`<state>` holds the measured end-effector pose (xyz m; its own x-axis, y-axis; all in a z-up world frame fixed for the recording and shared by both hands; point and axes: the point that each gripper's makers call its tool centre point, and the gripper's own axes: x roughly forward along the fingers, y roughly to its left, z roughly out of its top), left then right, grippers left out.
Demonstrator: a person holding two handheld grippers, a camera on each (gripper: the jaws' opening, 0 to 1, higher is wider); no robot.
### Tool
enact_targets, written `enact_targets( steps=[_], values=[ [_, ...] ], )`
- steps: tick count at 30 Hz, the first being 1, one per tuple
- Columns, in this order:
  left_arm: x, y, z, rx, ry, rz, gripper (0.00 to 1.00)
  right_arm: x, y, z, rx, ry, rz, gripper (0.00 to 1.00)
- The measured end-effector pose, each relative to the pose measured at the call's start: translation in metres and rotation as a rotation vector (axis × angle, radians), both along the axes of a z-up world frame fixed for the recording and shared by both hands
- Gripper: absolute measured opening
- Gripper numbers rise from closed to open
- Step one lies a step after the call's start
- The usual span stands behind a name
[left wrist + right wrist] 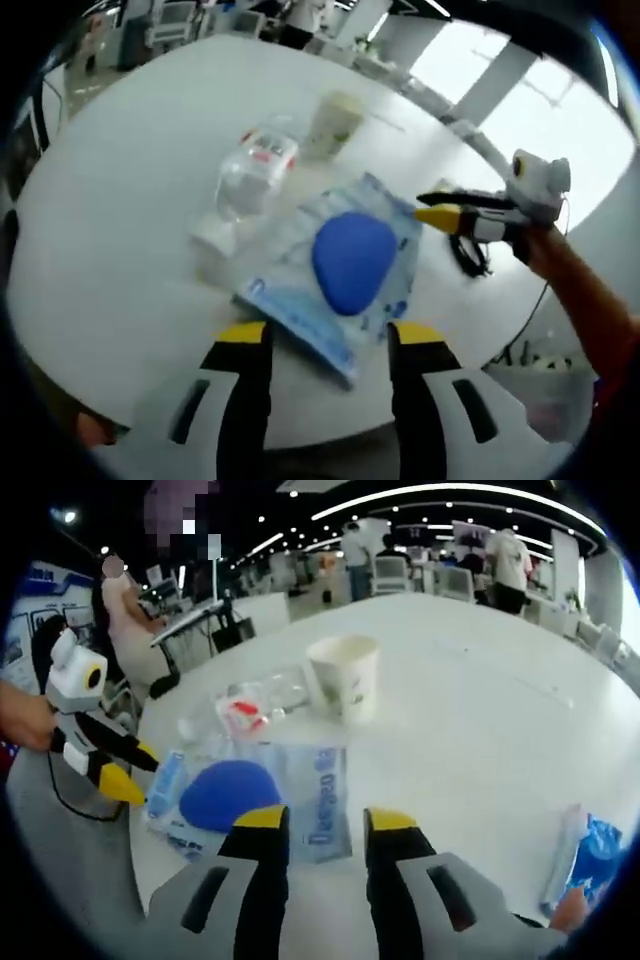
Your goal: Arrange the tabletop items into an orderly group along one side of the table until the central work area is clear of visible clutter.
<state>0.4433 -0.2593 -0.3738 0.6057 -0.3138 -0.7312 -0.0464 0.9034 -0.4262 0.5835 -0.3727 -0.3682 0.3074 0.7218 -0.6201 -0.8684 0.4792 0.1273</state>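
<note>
A blue rounded object (352,260) (228,792) lies on a clear plastic packet with blue print (290,300) (318,790) on the white table (110,250). Behind it a clear bottle with a red label (250,175) (250,708) lies on its side. A paper cup (333,122) (345,675) stands upright beyond that. My left gripper (330,335) (135,770) is open, just short of the packet's near edge. My right gripper (327,820) (432,207) is open too, with its tips at the packet's opposite edge. Neither holds anything.
A black cable (470,255) loops near the table edge behind the right gripper. A blue-printed packet (590,855) lies at the right of the right gripper view, with a fingertip by it. People, desks and chairs stand beyond the table.
</note>
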Motion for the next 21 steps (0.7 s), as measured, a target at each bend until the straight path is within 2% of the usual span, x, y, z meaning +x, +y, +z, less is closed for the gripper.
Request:
enact_targets(
  steps=[8,14,21],
  values=[
    [0.002,0.004,-0.006,0.011,0.01,0.014,0.37,0.003,-0.004,-0.007,-0.025,0.015,-0.012,0.19],
    [0.005,0.006,-0.008,0.029,0.013,0.012,0.33,0.002,-0.008,-0.012,-0.053,0.023,-0.019,0.07],
    [0.009,0.01,-0.011,0.064,-0.002,0.003,0.23,0.001,-0.012,-0.014,-0.056,0.039,-0.032,0.06]
  ],
)
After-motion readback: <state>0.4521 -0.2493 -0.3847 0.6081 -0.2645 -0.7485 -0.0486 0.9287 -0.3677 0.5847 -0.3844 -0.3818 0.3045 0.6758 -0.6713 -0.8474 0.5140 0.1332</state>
